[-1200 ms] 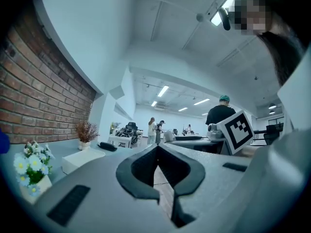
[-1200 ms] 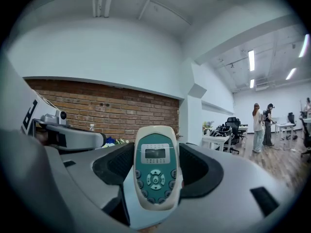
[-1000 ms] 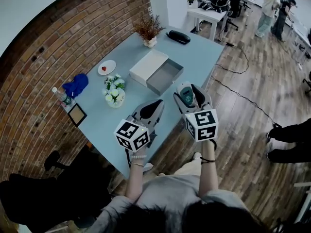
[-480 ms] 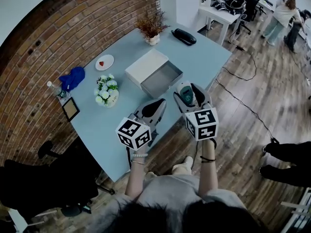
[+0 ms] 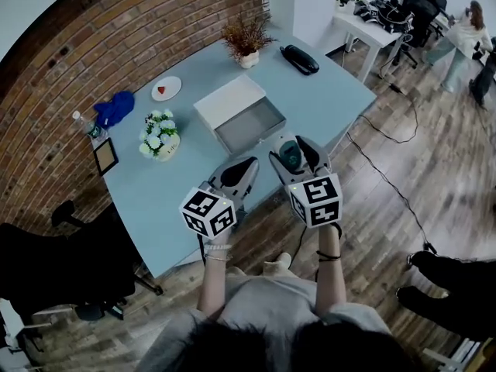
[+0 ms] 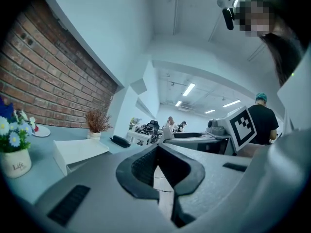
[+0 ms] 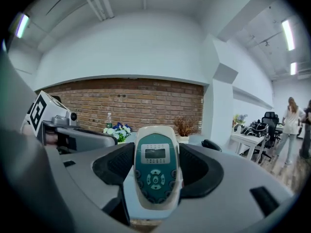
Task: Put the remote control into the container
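Observation:
A white and teal remote control point(image 7: 155, 171) with a small screen stands upright between the jaws of my right gripper point(image 7: 155, 178), which is shut on it; in the head view the remote control point(image 5: 291, 156) shows above the right gripper point(image 5: 294, 161). The container, an open grey drawer point(image 5: 249, 125) pulled out of a white box point(image 5: 227, 101), lies on the blue table point(image 5: 178, 200) just beyond both grippers. My left gripper point(image 5: 236, 175) is held beside the right one over the table's near edge; its jaws point(image 6: 156, 178) meet with nothing between them.
On the table stand a vase of white flowers point(image 5: 157, 136), a dried-plant pot point(image 5: 248, 41), a black case point(image 5: 301, 58), a plate point(image 5: 167, 88), a blue cloth point(image 5: 116, 107), a bottle point(image 5: 84, 124) and a small frame point(image 5: 105, 156). Cables run over the wooden floor at right. People stand far off.
The view has shifted so the table and drawer sit nearer the grippers. Both grippers keep their pose, the remote still held in the right one.

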Tool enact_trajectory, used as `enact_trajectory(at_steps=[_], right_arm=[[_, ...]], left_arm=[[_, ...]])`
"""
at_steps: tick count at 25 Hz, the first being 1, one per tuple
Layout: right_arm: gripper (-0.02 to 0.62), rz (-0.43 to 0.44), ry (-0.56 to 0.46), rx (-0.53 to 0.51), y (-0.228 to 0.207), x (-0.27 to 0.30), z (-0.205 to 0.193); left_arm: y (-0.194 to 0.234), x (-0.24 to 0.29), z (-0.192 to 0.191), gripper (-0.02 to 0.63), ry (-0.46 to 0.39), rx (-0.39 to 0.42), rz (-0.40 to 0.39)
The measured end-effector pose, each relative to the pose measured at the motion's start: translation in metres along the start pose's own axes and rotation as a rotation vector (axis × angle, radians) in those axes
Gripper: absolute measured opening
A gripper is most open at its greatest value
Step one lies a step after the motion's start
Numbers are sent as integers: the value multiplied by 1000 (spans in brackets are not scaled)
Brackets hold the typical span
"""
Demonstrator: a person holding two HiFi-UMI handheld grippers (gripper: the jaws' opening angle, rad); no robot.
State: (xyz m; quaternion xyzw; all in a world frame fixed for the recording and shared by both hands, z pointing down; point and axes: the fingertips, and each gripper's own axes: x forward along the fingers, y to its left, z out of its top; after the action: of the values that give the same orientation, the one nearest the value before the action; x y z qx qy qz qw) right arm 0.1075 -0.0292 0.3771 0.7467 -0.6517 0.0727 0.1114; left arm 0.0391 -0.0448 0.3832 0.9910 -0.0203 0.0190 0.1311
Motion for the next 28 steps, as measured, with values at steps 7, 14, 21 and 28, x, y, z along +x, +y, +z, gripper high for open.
enact_trajectory(at_steps=[7,14,21,28], right_arm=[[288,55,7,7,-11,0,-15],[288,109,9,8,-9,10,-17],[288,132,19,-18,-19,32,-18],[288,173,40,-40,-28,74,-15]], left_arm=[[-5,-2,-14,3,-3,-14,90],[3,0,-19,3,13,-24,131],[19,18,-26,3,20,-40,136],[51,34,-24,3,13,-64,167]])
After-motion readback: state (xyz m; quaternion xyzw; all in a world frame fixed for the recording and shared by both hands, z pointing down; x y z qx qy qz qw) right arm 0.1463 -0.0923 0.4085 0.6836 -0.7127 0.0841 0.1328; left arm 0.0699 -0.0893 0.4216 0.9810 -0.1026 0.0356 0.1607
